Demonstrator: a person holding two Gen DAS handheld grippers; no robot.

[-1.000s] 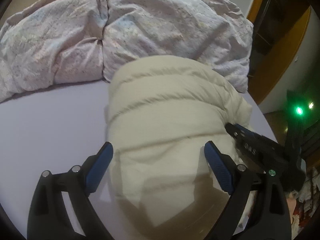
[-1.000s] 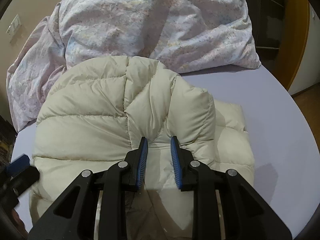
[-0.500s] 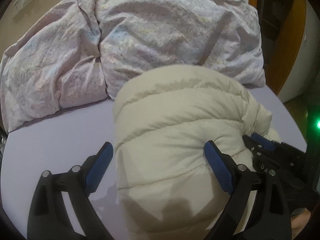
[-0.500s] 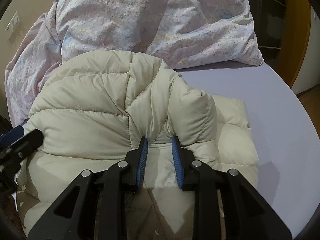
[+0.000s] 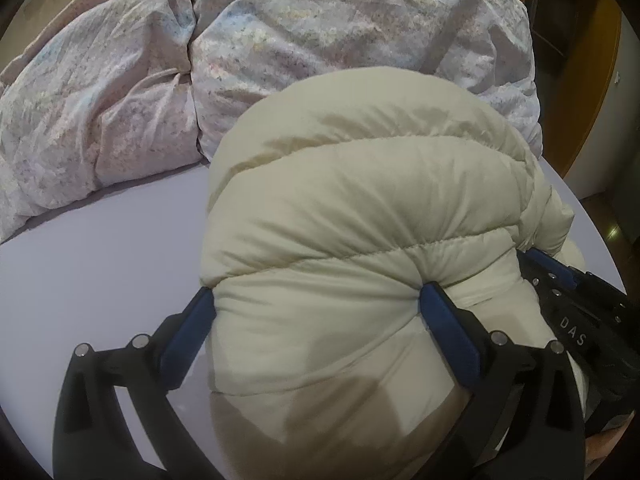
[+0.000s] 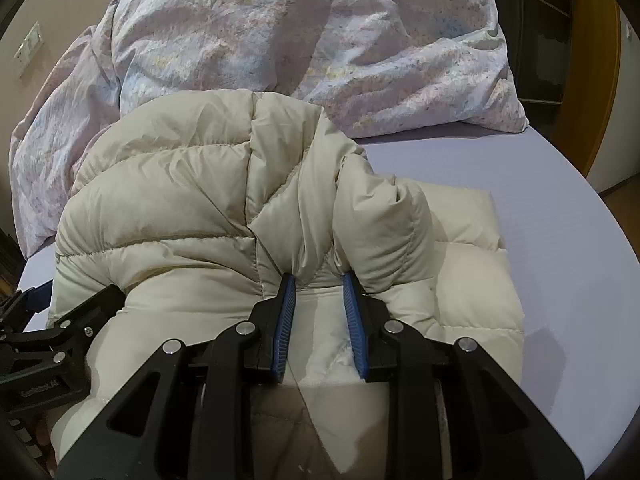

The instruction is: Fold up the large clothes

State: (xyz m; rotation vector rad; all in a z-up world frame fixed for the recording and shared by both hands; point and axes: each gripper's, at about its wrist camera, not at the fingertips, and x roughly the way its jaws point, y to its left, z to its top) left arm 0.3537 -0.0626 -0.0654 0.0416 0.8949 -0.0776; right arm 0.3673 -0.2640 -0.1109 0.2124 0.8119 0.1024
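fold step underway on down jacket (image 6: pixel 168 208): right tongs (image 6: pixel 318 300) pinch its folded edge, left tongs (image 5: pixel 316 300) opening, straddling the bulk. next: flatten it on the bed (image 5: pixel 100 264).

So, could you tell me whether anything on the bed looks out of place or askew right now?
Nothing looks damaged or spilled. The cream puffer jacket is only half folded: its top layer bulges up in a hump instead of lying flat on the layer beneath. Behind it, the floral duvet lies crumpled in a heap on the lilac sheet.
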